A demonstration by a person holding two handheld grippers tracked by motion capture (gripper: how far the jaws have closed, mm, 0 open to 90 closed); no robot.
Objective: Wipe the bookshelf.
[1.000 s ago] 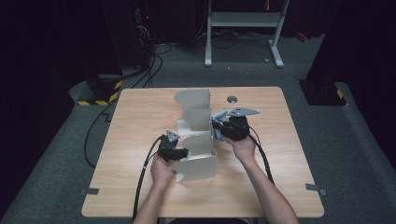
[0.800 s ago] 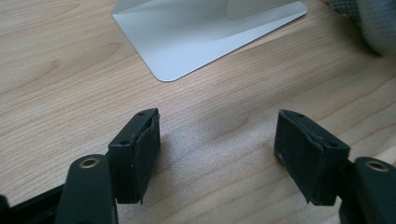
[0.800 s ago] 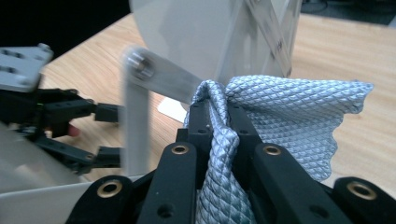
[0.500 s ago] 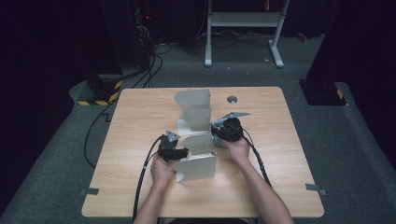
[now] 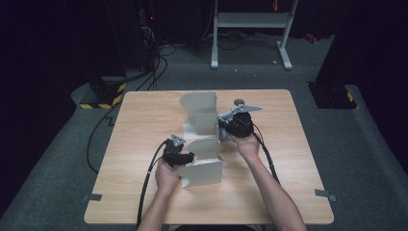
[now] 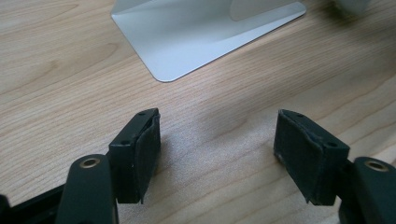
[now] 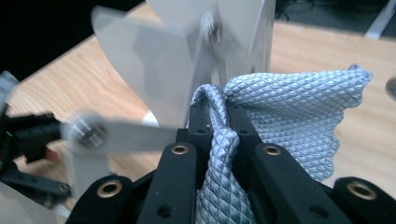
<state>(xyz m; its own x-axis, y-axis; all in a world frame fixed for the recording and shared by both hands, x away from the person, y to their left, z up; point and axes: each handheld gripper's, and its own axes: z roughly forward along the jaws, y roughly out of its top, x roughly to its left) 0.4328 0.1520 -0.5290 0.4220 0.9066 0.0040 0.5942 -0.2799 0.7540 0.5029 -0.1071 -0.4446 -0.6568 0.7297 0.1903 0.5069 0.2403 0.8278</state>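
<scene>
1. Cloth (image 7: 299,107), a silver-blue weave, is pinched between the pressed-together jaws of the right gripper (image 7: 218,109), likely so it can be carried to the metal rack (image 5: 202,144).
2. Nearer the person's edge of the surface (image 5: 269,192), the left gripper (image 5: 177,155) rests just beside the rack's front divider, jaws spread with nothing between them, probably ready to steady it.
3. The rack runs from mid-surface toward the far edge; its compartments look empty, the cloth being at its right side.

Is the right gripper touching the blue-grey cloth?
Touching. In the right gripper view, the right gripper has its fingers closed on a fold of the blue-grey cloth, which is pinched between them.
</scene>
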